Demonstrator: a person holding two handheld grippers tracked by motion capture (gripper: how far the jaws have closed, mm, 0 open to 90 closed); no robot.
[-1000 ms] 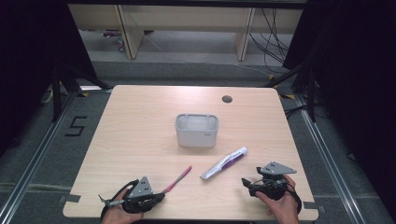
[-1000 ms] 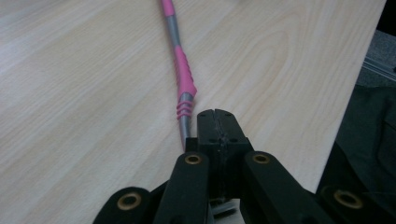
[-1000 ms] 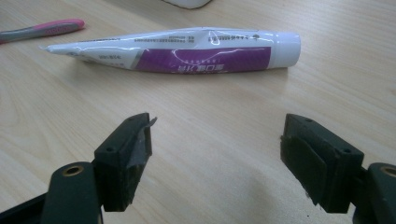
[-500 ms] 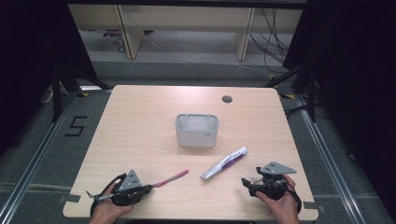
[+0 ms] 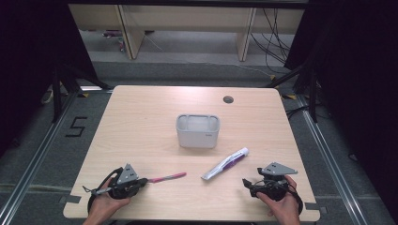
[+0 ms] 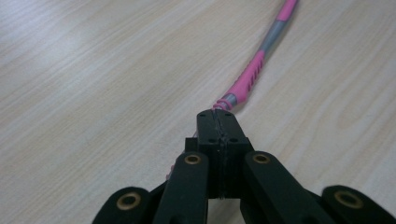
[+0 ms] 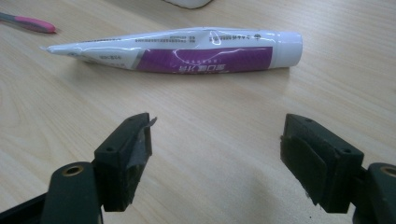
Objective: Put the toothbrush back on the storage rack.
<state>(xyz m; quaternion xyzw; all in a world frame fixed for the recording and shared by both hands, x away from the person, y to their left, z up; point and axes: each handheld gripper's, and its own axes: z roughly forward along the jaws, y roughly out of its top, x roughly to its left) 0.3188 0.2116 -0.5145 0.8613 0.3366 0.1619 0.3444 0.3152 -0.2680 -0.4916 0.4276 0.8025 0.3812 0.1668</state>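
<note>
left gripper (image 6: 219, 114): jaws clamped on pink toothbrush (image 6: 250, 77) head end, handle lying ahead on surface (image 5: 141, 126) | right gripper (image 7: 217, 154): jaws wide, toothpaste tube (image 7: 187, 49) just beyond them

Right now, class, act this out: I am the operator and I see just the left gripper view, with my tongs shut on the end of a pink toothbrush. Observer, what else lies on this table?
Observer: In the high view, a white and purple toothpaste tube lies flat on the table, to the right of your toothbrush and apart from it.
Operator: Is there anything to put them in?
Observer: Yes, a grey open-topped container stands near the middle of the table, beyond both items.
Operator: And the other tongs?
Observer: The right tongs are open and empty. The tube lies just ahead of them, untouched.
</note>
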